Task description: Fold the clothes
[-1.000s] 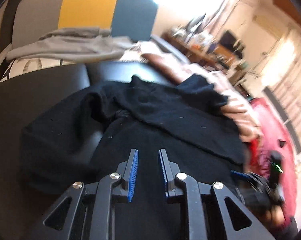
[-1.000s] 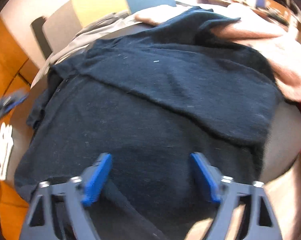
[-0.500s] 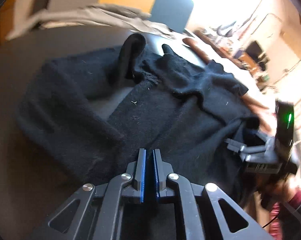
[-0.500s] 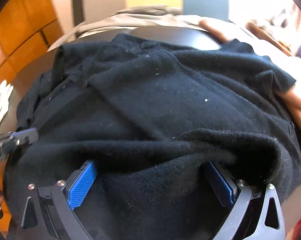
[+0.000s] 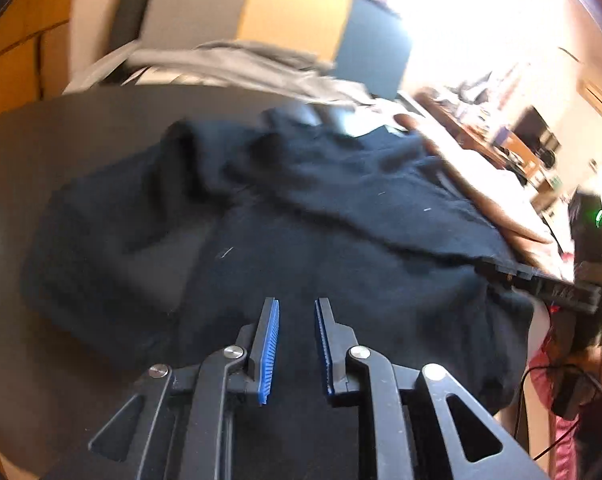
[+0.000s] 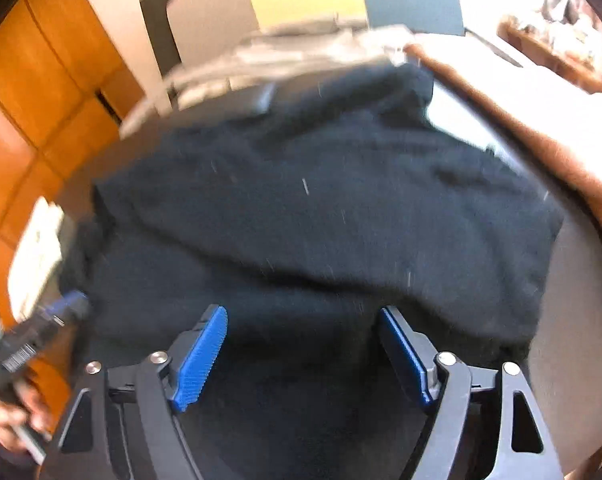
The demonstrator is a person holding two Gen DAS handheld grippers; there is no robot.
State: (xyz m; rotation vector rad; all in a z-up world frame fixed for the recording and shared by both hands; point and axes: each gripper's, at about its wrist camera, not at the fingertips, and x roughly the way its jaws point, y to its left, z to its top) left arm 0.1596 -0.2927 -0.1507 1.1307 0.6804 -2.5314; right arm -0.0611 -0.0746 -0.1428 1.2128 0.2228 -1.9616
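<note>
A black knitted sweater point(image 5: 341, 240) lies spread on the dark table point(image 5: 61, 140), with a folded layer across its far half. My left gripper point(image 5: 296, 302) hovers over the sweater's near part, open by a narrow gap with nothing between the blue pads. My right gripper point(image 6: 301, 312) stands wide open over the same sweater point(image 6: 321, 208), holding nothing. The right gripper point(image 5: 557, 292) shows at the sweater's right edge in the left wrist view. In the right wrist view, a hand point(image 6: 9, 412) holds the left gripper point(image 6: 41, 328) at the left. Both views are blurred.
Grey clothes point(image 5: 241, 60) are piled behind the table against a grey, yellow and blue cushion point(image 5: 293, 12). A brown garment point(image 6: 541, 140) lies along the sweater's right side. Something white point(image 6: 37, 248) sits at the table's left edge, beside orange wooden panels point(image 6: 41, 80).
My left gripper, shut half a second ago, now stands slightly apart. The raised sweater fold between my right gripper's fingers has dropped flat. Both cameras have shifted.
</note>
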